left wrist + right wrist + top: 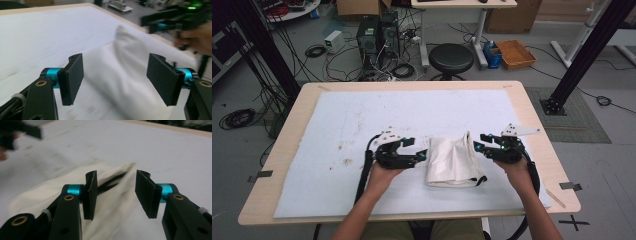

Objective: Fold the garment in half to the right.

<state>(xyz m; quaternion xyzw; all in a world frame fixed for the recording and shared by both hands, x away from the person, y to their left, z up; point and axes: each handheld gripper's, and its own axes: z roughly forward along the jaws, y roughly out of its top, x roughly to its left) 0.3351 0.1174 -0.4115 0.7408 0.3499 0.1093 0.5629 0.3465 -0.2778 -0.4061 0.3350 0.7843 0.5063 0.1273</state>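
A folded cream cloth bag (452, 162) with a black strap (481, 179) lies on the white mat, and one corner of it stands up in a peak. My left gripper (422, 154) sits just left of the bag, jaws wide apart. In the left gripper view the bag (117, 65) lies ahead between the open pads (72, 77), untouched. My right gripper (479, 145) is at the bag's upper right corner. Its jaws (116, 192) stand apart over the bag (50, 192) and the strap (112, 180), pressing on nothing.
The white mat (362, 120) covers most of the wooden table (532, 130) and has faint stains at its left. Beyond the far edge are a black stool (451, 57), computer towers (377, 35), floor cables and an orange tray (515, 53).
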